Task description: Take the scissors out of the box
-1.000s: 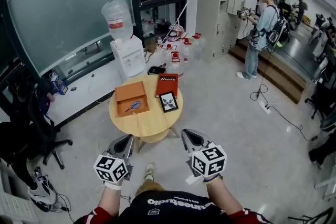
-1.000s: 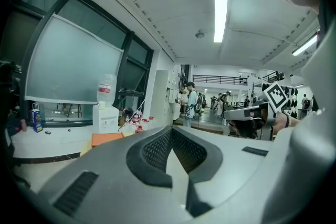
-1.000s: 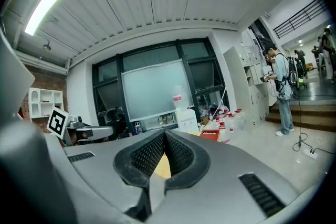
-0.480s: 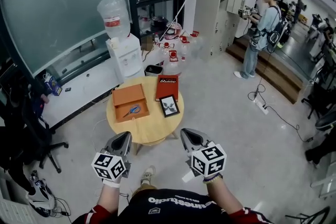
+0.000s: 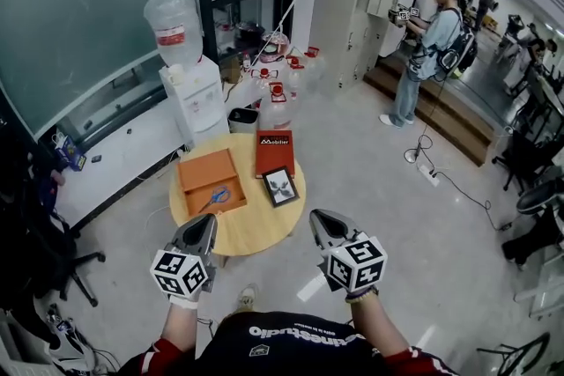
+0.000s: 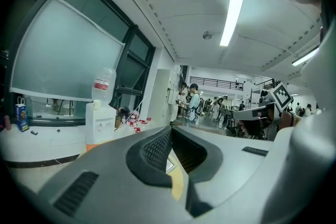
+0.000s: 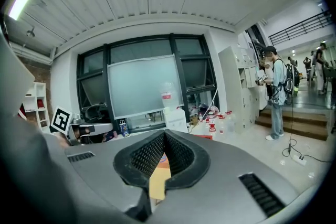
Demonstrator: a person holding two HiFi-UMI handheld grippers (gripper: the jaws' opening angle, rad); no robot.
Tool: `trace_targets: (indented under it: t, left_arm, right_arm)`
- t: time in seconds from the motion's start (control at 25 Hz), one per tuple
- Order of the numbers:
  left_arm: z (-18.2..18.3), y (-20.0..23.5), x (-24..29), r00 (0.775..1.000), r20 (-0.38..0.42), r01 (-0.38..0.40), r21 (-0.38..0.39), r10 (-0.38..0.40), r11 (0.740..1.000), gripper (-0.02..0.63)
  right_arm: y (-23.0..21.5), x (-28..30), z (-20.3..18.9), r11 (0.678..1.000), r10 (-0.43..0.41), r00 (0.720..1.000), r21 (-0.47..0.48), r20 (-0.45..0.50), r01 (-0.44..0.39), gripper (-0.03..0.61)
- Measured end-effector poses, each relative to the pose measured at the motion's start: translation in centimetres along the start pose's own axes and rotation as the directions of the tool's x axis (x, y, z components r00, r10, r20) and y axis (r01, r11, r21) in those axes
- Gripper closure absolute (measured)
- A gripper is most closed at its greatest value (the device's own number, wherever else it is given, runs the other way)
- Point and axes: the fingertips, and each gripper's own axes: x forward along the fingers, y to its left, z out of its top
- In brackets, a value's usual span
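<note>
On the round table (image 5: 257,235), the open box (image 5: 197,170) holds scissors (image 5: 216,196).

White word on red book (image 5: 275,152), roughly "Mobilier", upside-down white print on dark shirt (image 5: 282,332), not legible

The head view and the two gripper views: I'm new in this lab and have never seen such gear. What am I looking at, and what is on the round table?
These are handheld tools, not a robot: a person holds a two-jaw left gripper and right gripper; the marker cubes are part of them. The top-down picture comes from a camera on the person's head. The other two come from cameras riding on each gripper, looking along its jaws. Both pairs of jaws are closed and hold nothing. Ahead stands a round table with an open orange box containing blue-handled scissors, a red book and a small picture frame.
</note>
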Motion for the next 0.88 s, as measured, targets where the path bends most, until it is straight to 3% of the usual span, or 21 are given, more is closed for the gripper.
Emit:
trace_targets:
  t: [0.32, 0.48, 0.88]
  left_arm:
    - [1.0, 4.1, 3.9, 0.997, -0.018, 0.074, -0.005, -0.074, 0.997, 0.597]
    - [1.5, 6.1, 5.4, 0.994, -0.027, 0.11, -0.006, -0.11, 0.994, 0.597]
    - [2.0, 10.7, 9.9, 0.976, -0.068, 0.208, 0.0, -0.207, 0.978, 0.597]
  right_arm:
    - [0.4, 5.1, 2.0, 0.999, -0.037, 0.999, -0.016, 0.0, 0.037, 0.551]
    - [0.9, 7.0, 2.6, 0.998, -0.058, 0.998, 0.022, 0.003, 0.058, 0.551]
    - [0.5, 11.3, 3.1, 0.986, -0.166, 0.986, 0.033, 0.007, 0.166, 0.551]
